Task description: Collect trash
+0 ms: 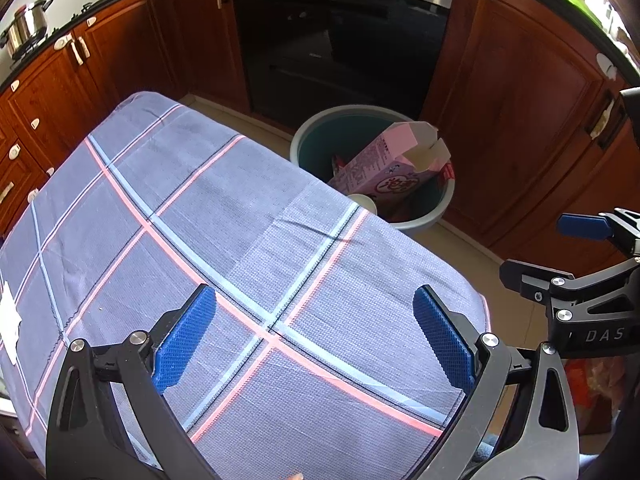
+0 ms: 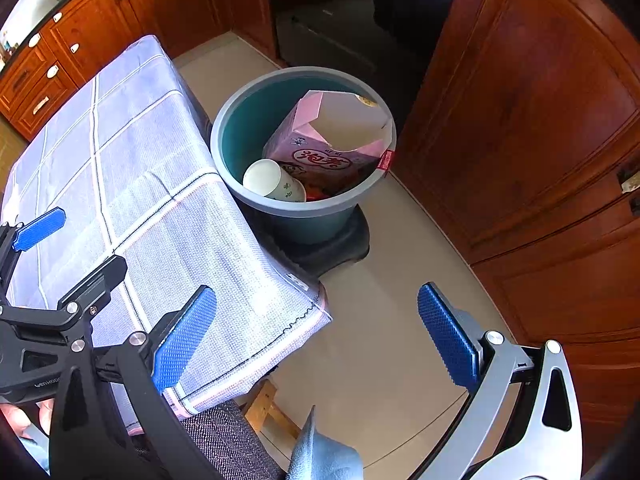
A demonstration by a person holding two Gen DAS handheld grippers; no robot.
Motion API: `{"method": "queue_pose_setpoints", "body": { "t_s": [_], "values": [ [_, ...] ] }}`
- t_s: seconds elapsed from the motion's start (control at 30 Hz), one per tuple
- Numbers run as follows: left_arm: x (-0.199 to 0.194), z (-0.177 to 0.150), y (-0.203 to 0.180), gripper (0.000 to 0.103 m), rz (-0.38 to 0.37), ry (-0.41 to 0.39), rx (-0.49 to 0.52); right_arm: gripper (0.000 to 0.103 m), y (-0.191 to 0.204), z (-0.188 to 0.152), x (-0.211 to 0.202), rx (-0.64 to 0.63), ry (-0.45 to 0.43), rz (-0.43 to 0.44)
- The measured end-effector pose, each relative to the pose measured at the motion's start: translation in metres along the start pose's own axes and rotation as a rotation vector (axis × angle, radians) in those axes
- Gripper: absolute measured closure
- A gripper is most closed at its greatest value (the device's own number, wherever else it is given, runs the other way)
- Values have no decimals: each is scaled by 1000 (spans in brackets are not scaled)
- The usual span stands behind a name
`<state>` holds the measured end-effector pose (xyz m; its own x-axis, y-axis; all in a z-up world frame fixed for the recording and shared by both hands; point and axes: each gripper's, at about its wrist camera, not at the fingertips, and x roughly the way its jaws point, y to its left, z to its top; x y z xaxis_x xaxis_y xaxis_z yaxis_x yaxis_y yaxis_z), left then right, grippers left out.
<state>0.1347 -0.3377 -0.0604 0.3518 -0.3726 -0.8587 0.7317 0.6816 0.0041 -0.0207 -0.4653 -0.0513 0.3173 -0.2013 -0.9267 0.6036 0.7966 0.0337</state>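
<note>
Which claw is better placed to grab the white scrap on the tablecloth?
Left. The left claw hangs open over the tablecloth, white scrap at its left; the right claw is open over the floor by the bin.

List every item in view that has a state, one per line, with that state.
left gripper: open, empty, over the tablecloth
right gripper: open, empty, past the table's corner
bin: on the floor, uncovered, holding trash
pink carton: in the bin, tilted, top flaps open
paper cup: in the bin, on its side
oven: door shut
cabinets: doors shut
</note>
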Motion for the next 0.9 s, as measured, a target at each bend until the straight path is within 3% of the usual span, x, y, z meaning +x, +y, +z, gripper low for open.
{"method": "queue_pose_setpoints", "body": {
  "t_s": [0.9],
  "values": [
    [-6,3,4,4,22,-11,-6,6,-5,5,-5,-2,-9,-10]
  ]
}}
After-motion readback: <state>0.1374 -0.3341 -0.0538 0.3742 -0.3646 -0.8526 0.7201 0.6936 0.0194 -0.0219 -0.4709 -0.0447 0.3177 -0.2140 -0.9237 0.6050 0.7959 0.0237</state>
